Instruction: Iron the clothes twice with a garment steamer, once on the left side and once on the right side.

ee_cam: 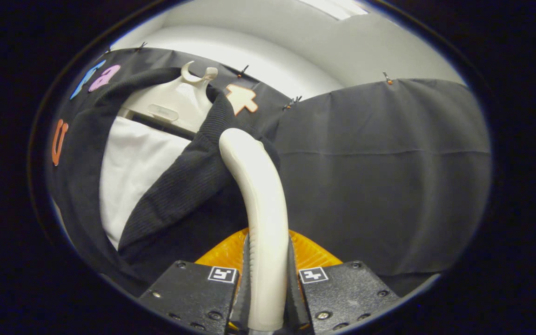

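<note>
The gripper (268, 298) squeezes the smooth cream plastic steamer handle (258, 195) with both fingers. It looks hard and slippery, so hold it low. Its top touches the soft black knit cardigan (179, 186), which hangs on a cream hanger (175, 100).

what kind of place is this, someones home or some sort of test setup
Most likely a staged recording booth, not a home. Black cloth is clipped up as a wall, a dark garment hangs on a white hanger, and the gripper is shut on a steamer handle.
</note>
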Tool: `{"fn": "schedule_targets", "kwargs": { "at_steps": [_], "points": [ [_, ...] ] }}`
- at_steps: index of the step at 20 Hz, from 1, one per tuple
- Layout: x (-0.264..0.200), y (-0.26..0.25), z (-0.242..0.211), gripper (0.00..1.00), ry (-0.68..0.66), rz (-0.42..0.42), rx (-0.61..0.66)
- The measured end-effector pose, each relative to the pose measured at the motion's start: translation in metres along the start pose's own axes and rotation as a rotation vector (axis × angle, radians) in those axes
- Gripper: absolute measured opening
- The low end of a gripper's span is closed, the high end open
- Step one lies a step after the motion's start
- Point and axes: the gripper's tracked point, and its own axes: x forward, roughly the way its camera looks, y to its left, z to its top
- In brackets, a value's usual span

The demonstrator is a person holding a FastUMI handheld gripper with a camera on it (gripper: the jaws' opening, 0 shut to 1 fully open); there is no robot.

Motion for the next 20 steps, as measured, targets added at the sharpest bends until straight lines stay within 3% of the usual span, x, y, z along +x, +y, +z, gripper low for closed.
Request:
{"fn": "schedule_targets", "kwargs": {
  "at_steps": [20],
  "points": [
    [-0.061, 0.032, -0.108, 0.36, 0.172, 0.016, -0.082]
  ]
}}
